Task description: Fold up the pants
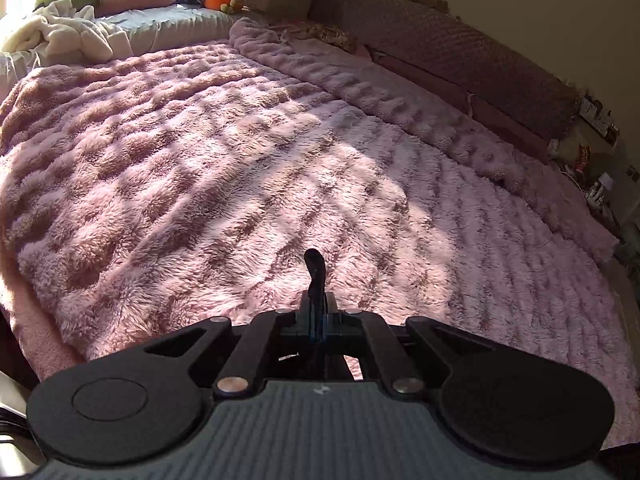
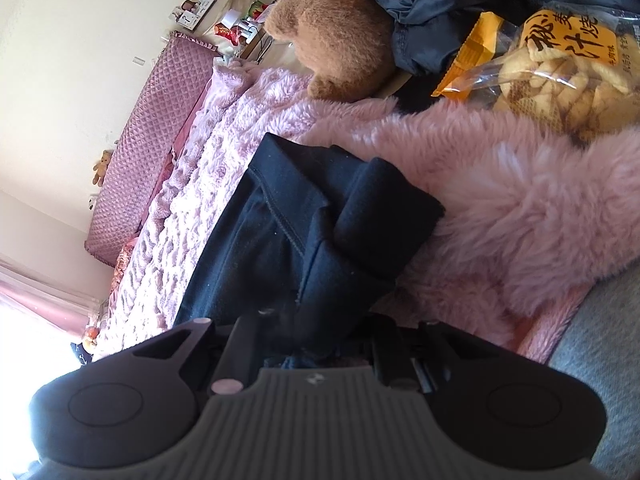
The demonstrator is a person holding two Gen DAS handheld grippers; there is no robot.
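The left gripper (image 1: 316, 296) is pinched together on a thin strip of dark cloth that sticks up between its tips, with only the pink blanket (image 1: 200, 160) of the bed ahead of it. The right gripper (image 2: 316, 332) sits low against the dark pants (image 2: 288, 220), its fingers buried in the fabric, so I cannot tell whether it is closed on them. The pants lie near the bed's edge by the snack bag (image 2: 560, 68), long axis running away from the right gripper toward the headboard (image 2: 160, 128), so the right hand looks nearer to most of the cloth.
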